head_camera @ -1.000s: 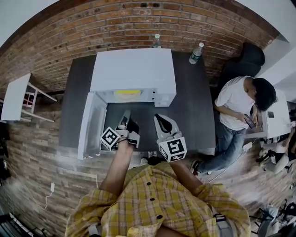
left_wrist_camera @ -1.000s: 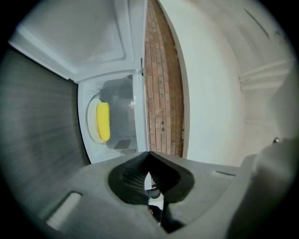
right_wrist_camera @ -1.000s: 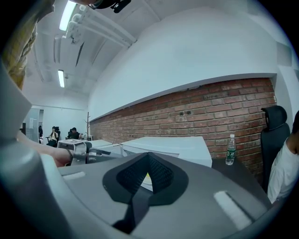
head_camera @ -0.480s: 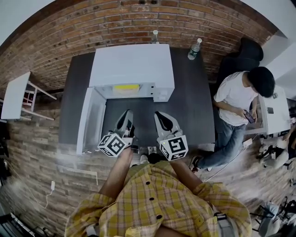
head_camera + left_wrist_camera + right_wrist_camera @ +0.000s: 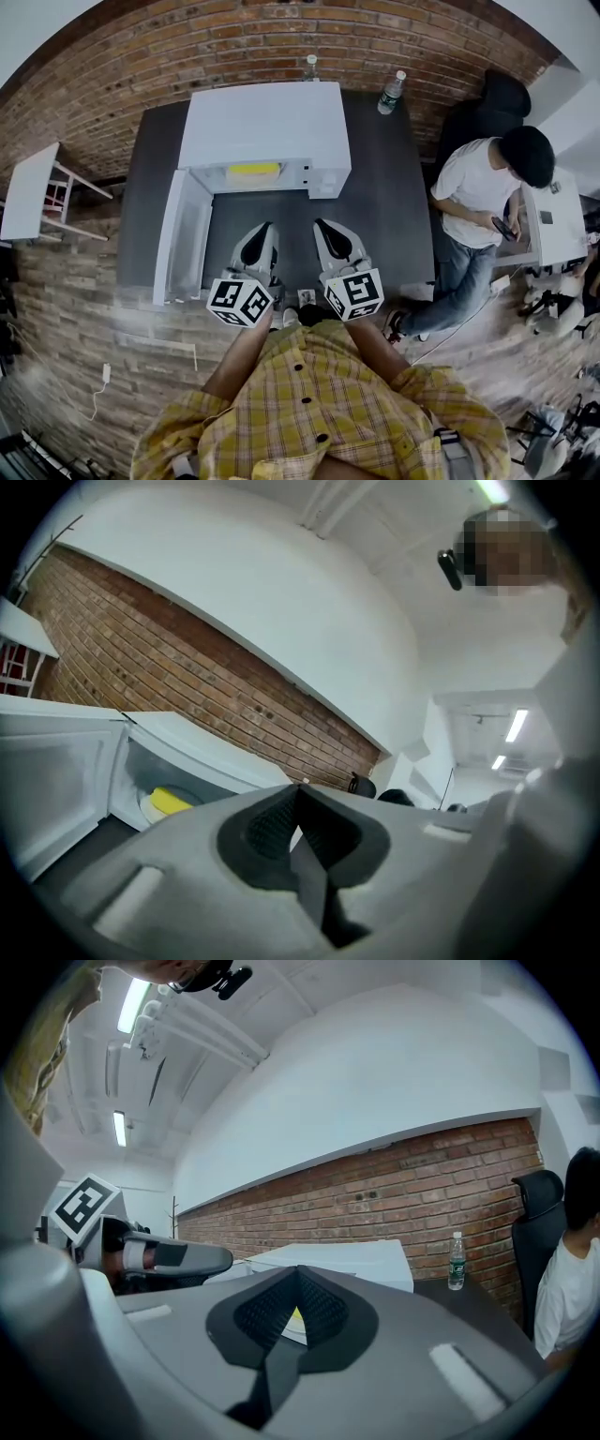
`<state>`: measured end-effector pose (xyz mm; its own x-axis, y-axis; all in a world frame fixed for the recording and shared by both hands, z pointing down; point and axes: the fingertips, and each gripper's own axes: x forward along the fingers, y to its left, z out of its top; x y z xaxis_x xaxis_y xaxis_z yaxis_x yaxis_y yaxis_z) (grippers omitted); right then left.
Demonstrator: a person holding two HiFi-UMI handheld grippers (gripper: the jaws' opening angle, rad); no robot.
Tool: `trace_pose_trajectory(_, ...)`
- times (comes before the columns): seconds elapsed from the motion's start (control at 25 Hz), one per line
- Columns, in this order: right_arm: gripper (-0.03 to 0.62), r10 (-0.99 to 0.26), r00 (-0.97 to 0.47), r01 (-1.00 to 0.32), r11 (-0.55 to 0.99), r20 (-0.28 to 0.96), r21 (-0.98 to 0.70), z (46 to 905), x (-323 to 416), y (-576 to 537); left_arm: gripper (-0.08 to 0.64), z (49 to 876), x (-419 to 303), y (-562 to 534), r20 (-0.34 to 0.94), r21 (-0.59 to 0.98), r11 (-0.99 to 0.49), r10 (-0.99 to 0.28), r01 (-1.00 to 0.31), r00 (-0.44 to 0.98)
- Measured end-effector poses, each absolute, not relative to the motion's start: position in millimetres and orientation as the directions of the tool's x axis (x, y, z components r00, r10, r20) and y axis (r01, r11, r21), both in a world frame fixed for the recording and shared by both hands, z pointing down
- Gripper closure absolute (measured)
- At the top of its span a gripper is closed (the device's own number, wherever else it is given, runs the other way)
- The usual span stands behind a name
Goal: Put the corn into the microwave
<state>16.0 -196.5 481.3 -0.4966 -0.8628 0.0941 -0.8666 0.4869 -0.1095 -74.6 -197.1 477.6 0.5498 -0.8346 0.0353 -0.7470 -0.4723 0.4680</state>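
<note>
Corn, a yellow cob point(image 5: 253, 170), is seen lying inside the cavity of the white box-shaped microwave point(image 5: 267, 122), toward its left side; it appears to rest on a pale dish, though that cannot be confirmed. The white microwave door point(image 5: 183, 234) is swung fully open toward the near left. The left gripper point(image 5: 263, 230) and right gripper point(image 5: 322, 226) are held side by side over the dark table point(image 5: 394, 216), near of the cavity. Both sets of jaws are pressed together with nothing between them.

Judged risks:
- The door could be skidded off by closed jaws if pushed at a glancing angle.
- A hard shove could slide the microwave far across the table.
- The door could be bumped by the left gripper just beside it.
- The clear plastic bottle point(image 5: 391, 92) stands well apart, so a knock is unlikely.
</note>
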Motion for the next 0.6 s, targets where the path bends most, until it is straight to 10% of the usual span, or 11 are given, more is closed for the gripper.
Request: trace_pose_trajectory(0.6,0.589,-0.859,-0.509,-0.859,0.502,0.054,-0.103,469,14,-183,0.563,465,-62,-176,0.071,0.183,-0.500,-0.852,-0.846,0.519)
